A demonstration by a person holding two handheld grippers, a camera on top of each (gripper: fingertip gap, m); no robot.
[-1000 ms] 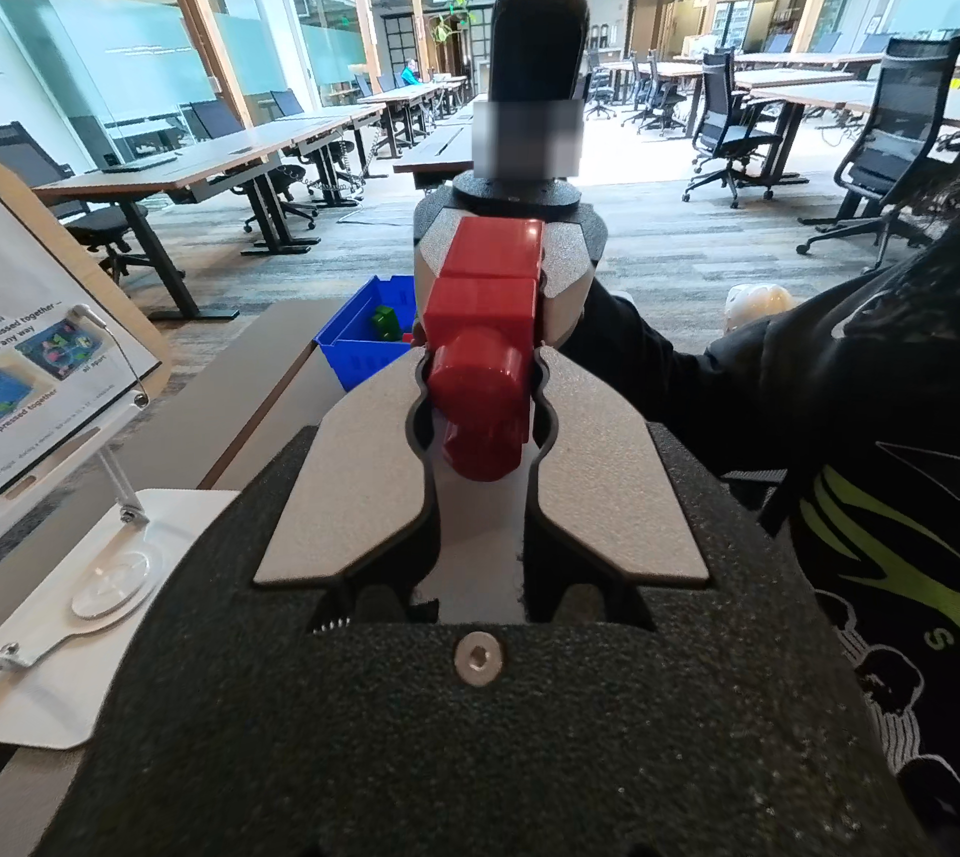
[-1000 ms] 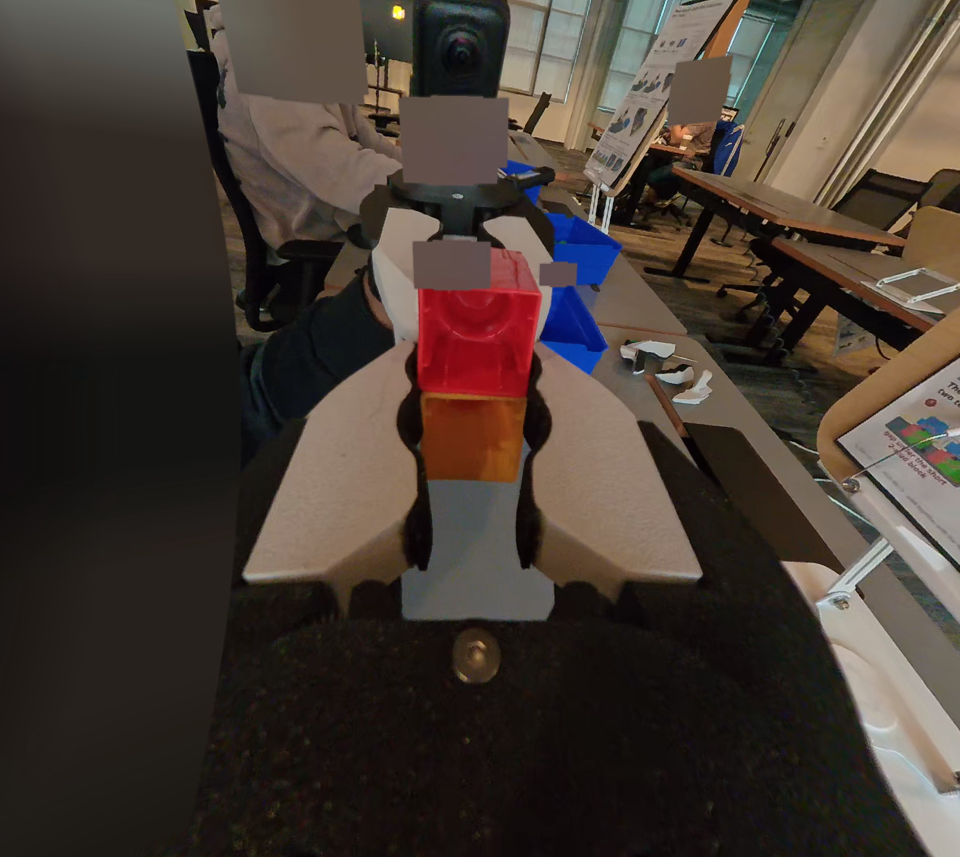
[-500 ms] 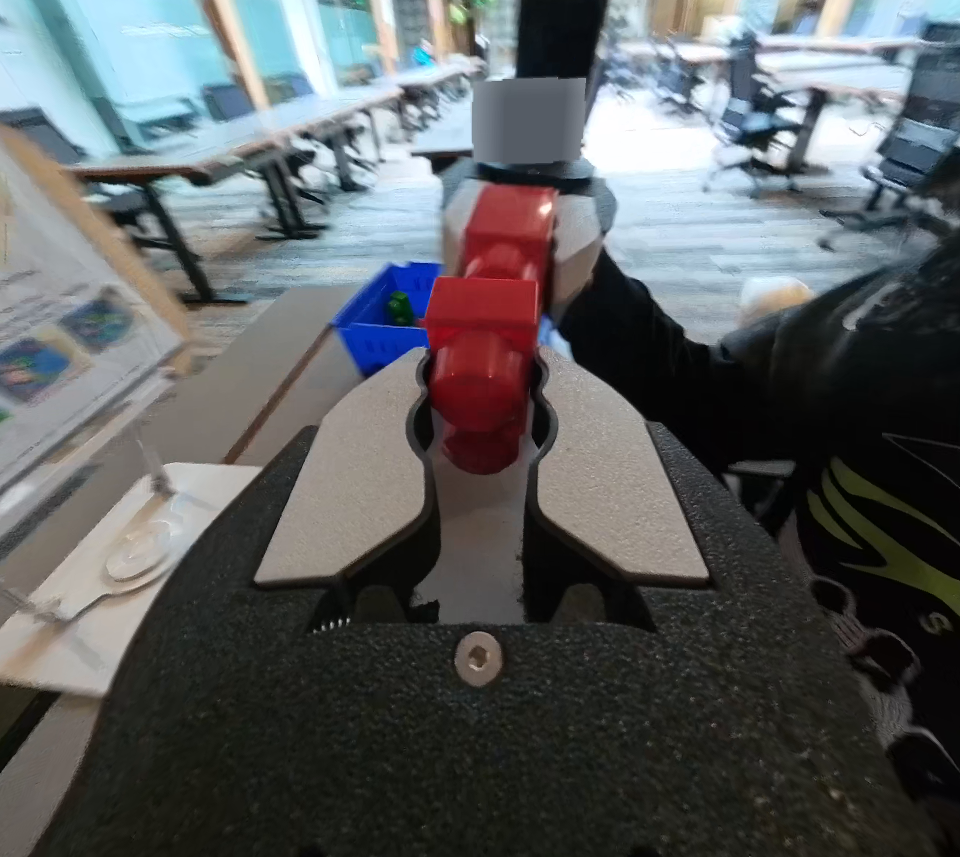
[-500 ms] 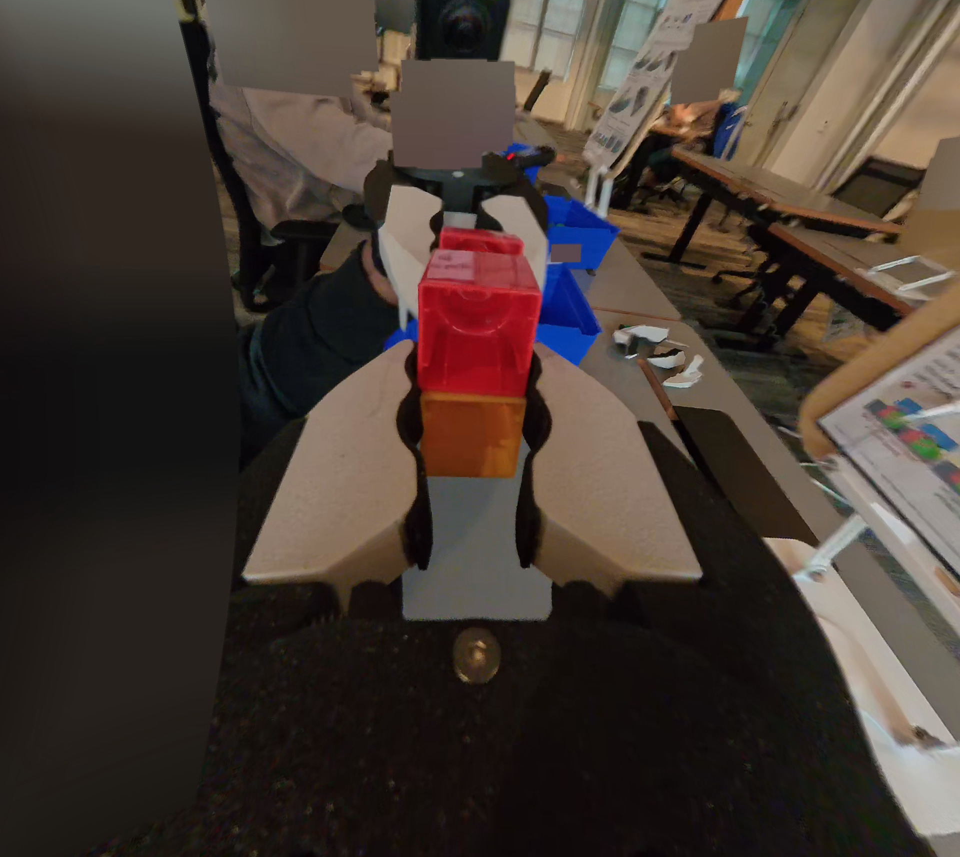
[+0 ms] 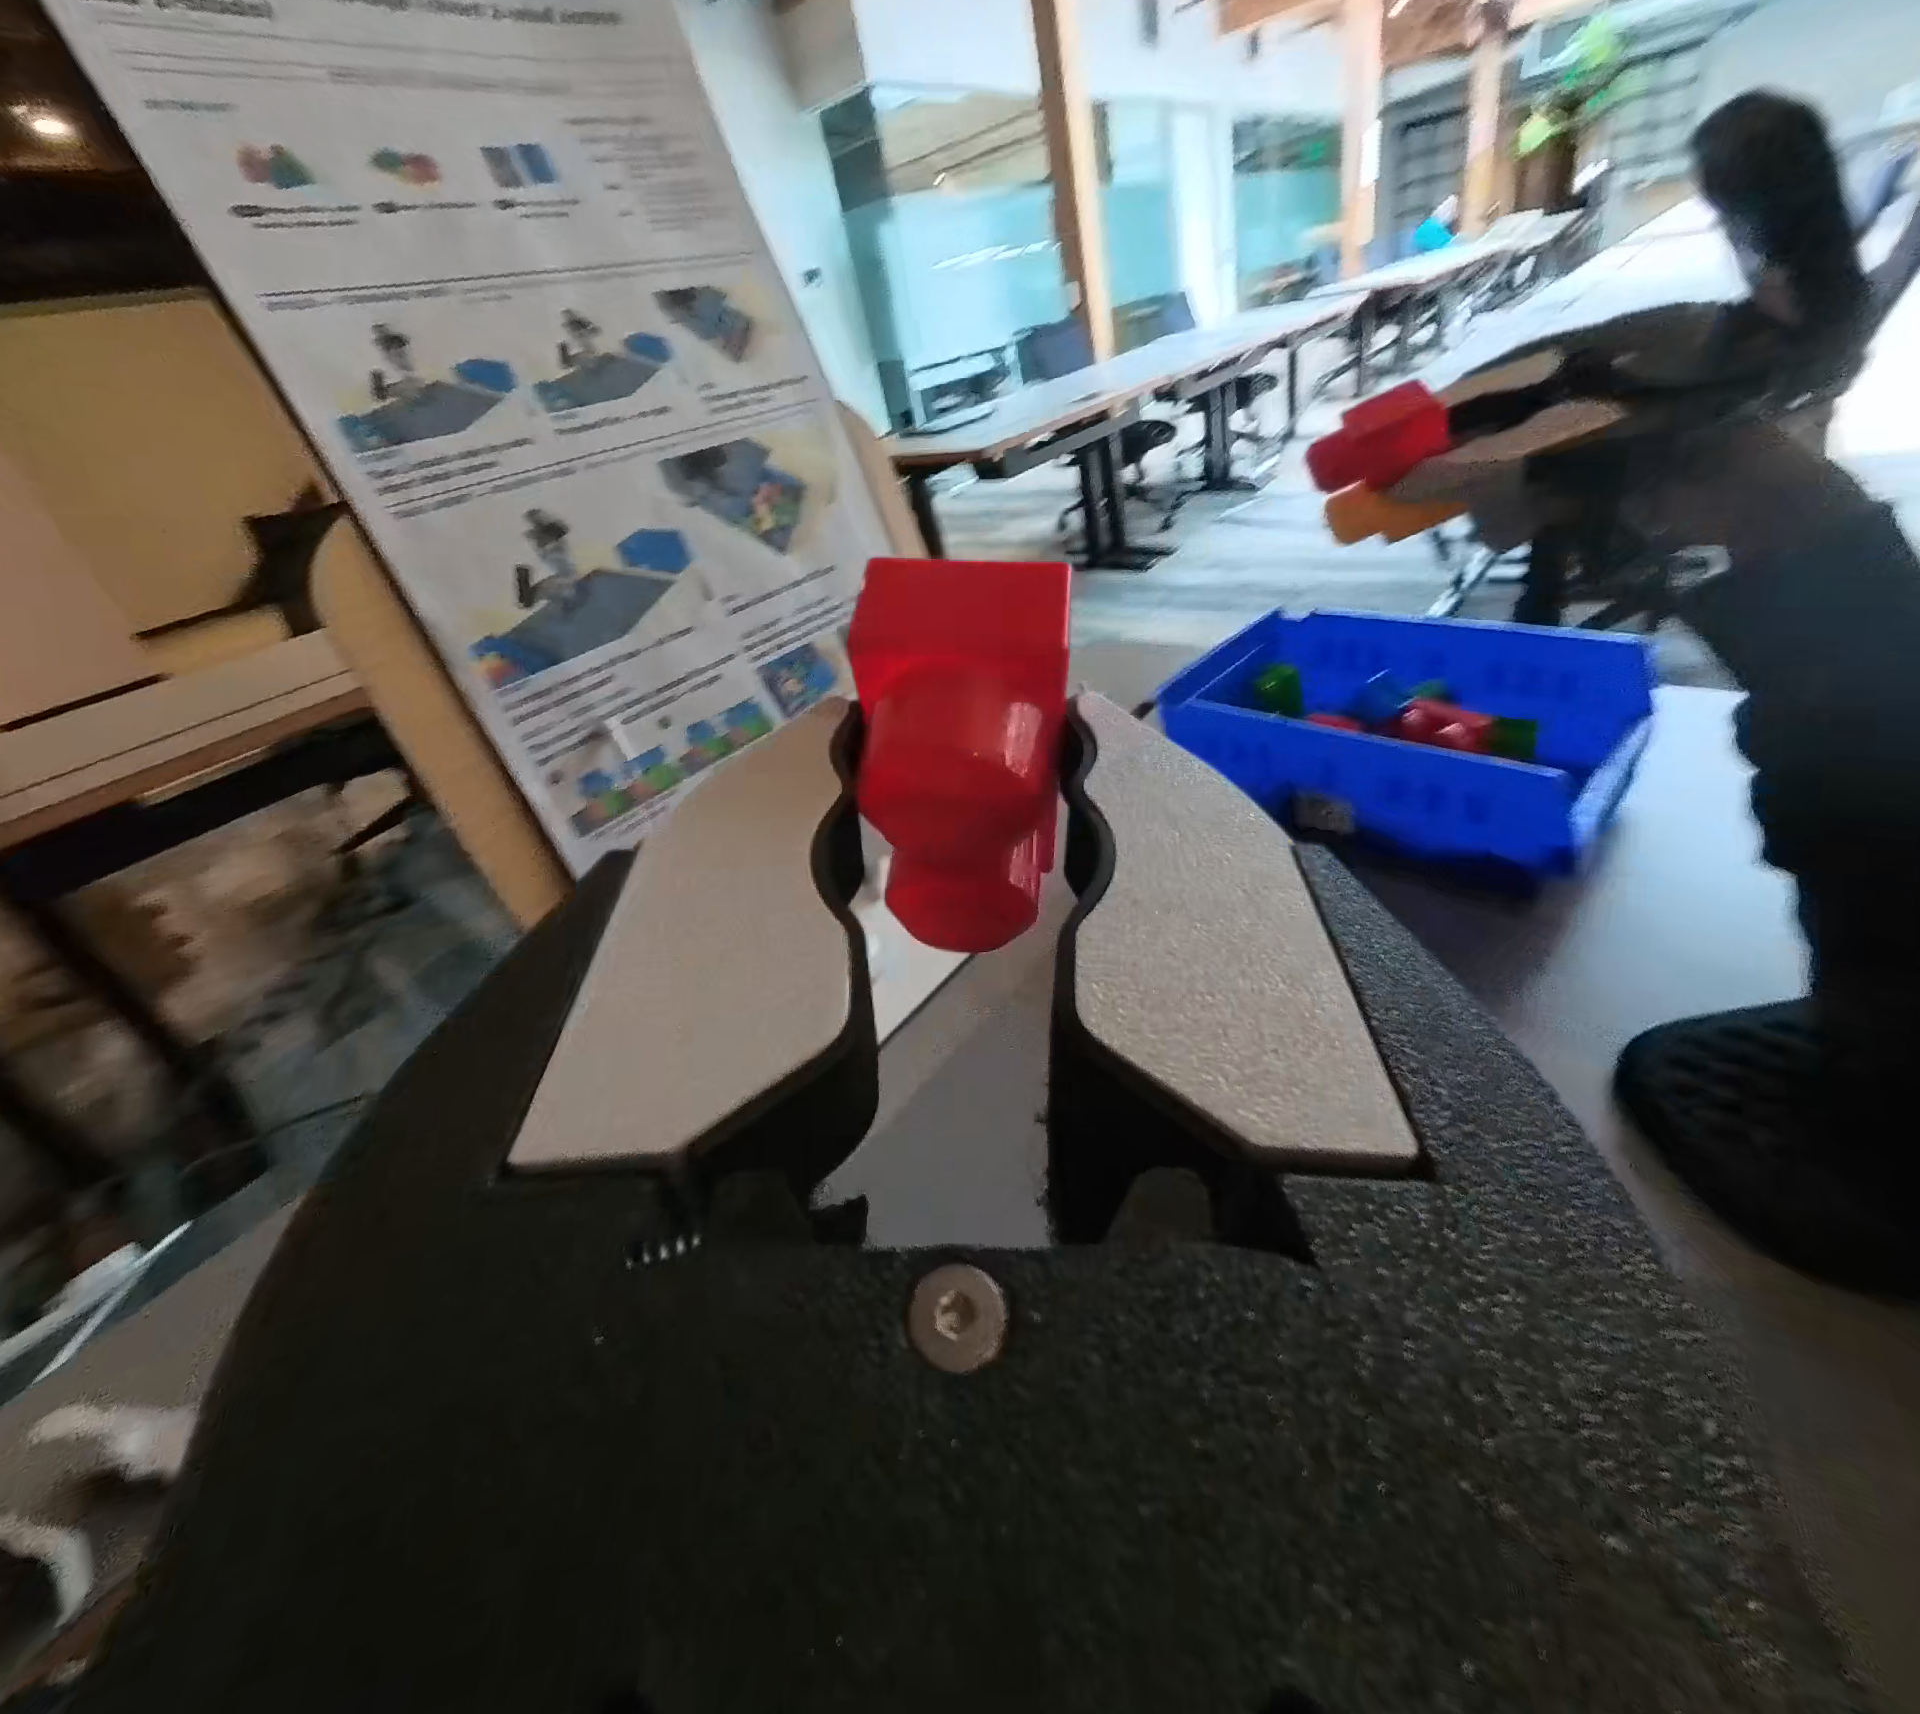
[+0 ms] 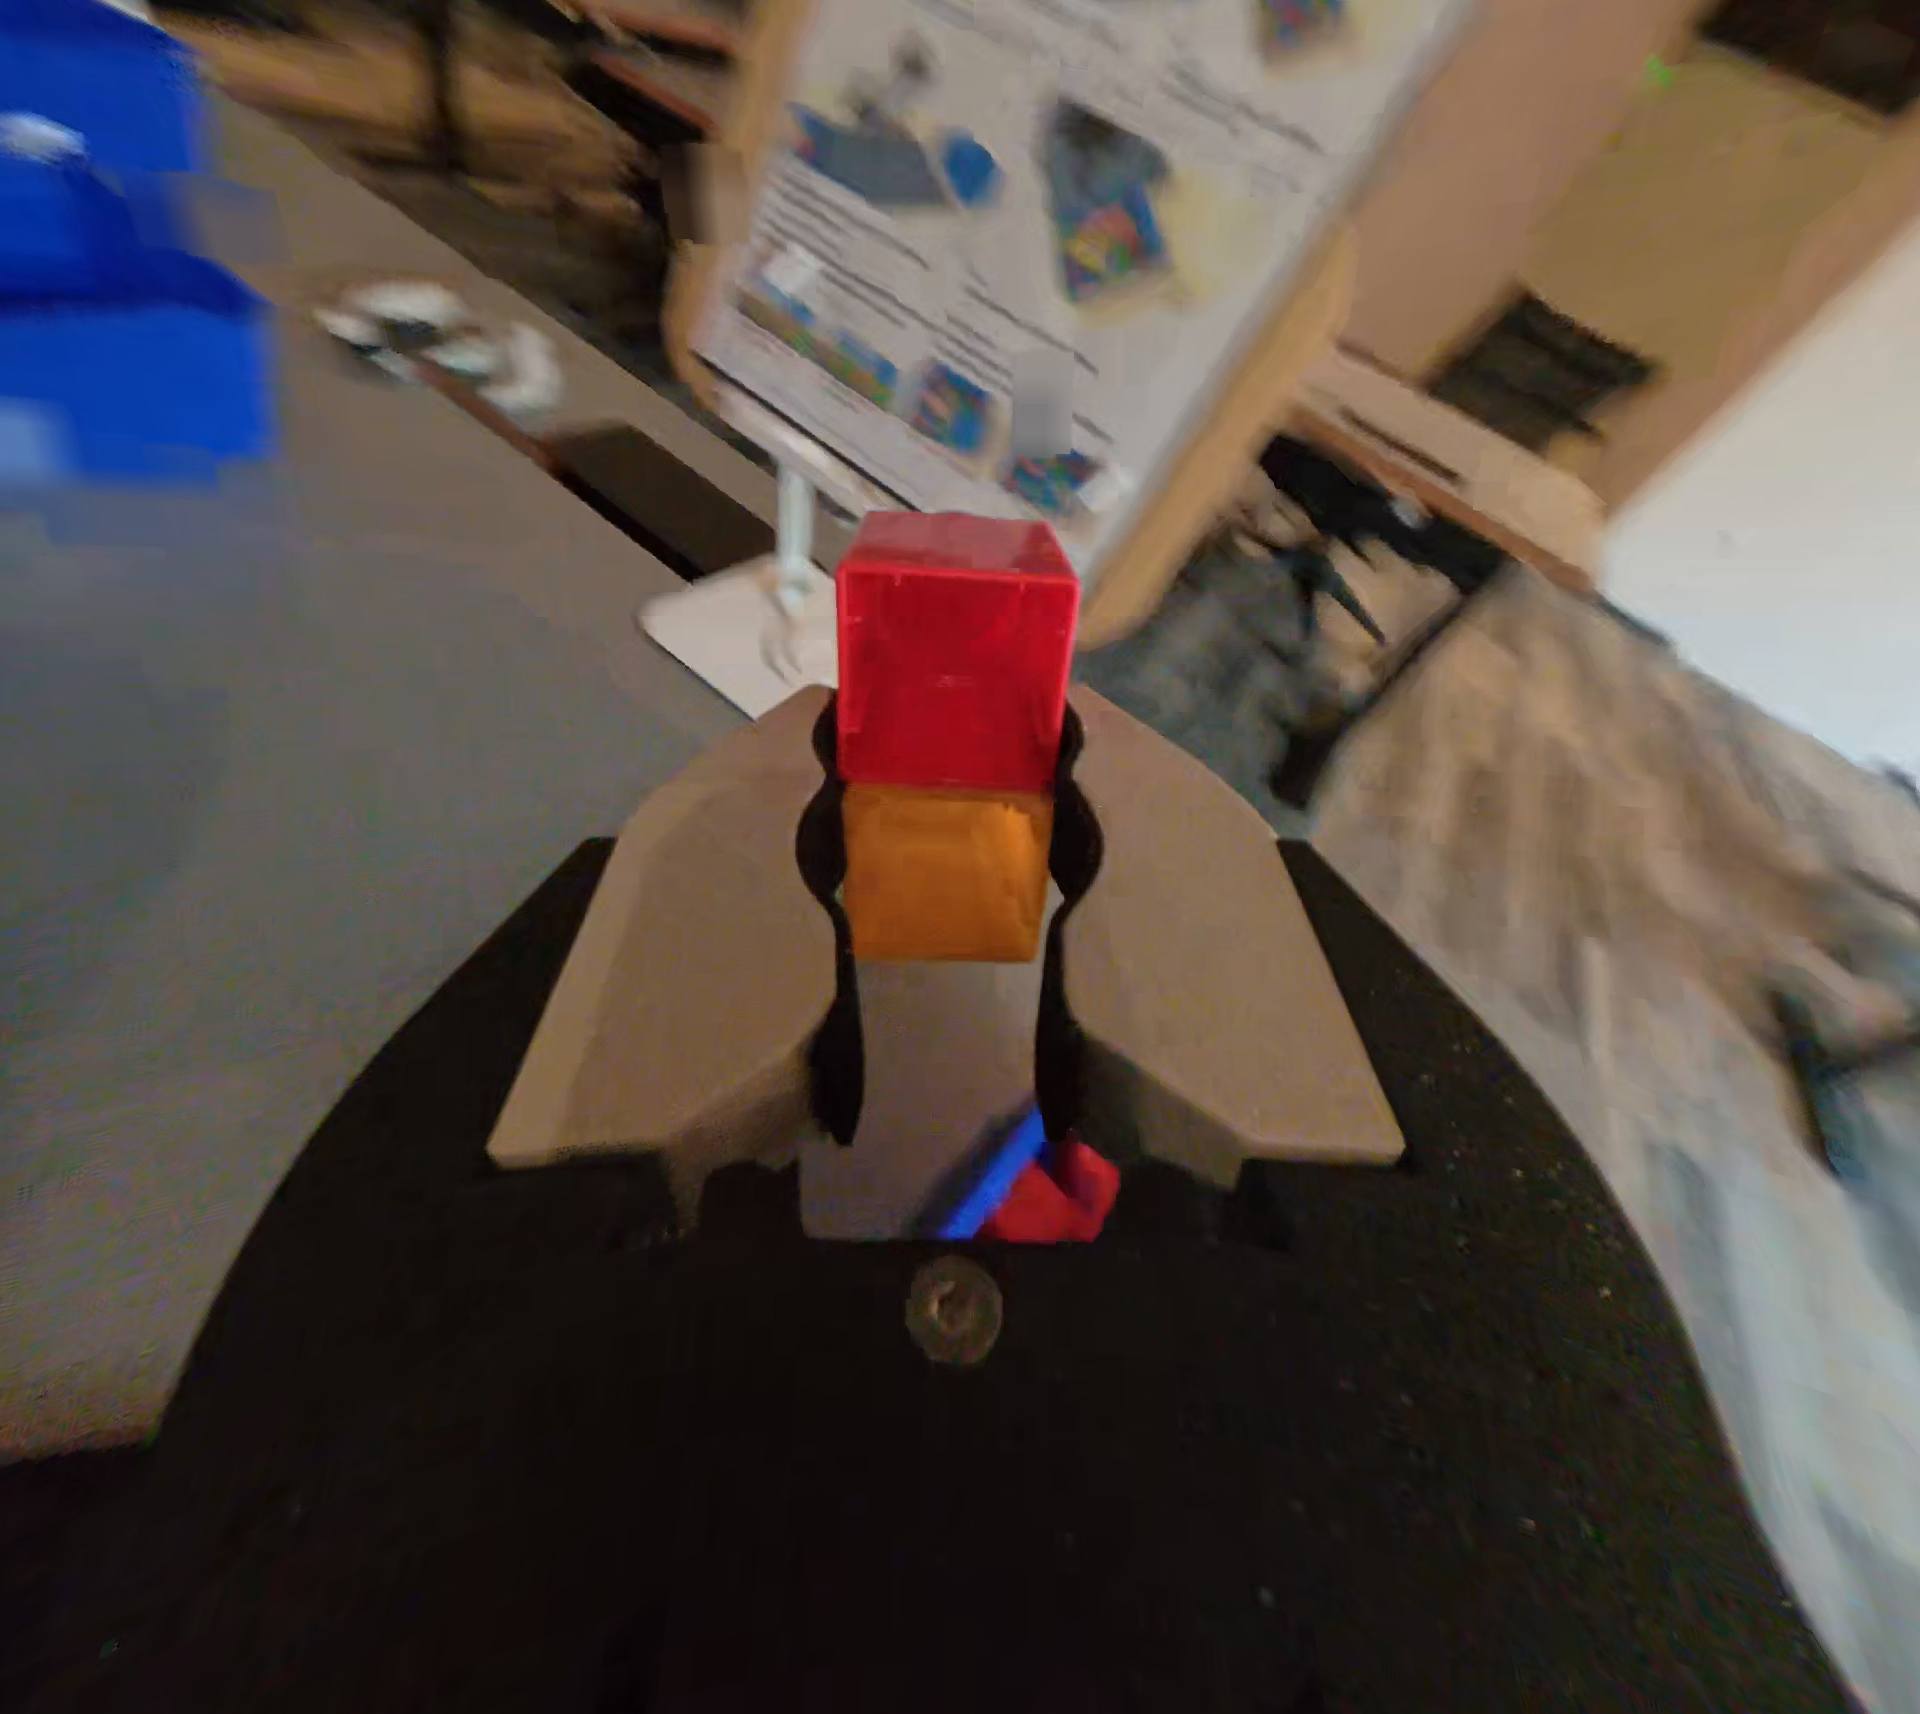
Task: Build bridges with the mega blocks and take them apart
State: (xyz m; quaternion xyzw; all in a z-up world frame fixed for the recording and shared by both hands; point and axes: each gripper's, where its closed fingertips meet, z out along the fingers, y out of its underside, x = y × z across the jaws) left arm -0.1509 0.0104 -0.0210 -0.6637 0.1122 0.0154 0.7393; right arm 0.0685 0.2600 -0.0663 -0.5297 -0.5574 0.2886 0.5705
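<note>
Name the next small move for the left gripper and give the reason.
Probably carry the red block right and drop it into the blue bin. The left gripper is shut on that lone block, apart from the right gripper's red-and-orange pair, and loose blocks already lie in the bin.

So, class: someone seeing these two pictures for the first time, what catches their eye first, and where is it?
Probably the red block clamped in the left tool, centre of the left wrist view. Next, the red-on-orange stack gripped by the right tool. Behind, a blue bin of blocks sits on the table at right, beside a big instruction poster.
</note>
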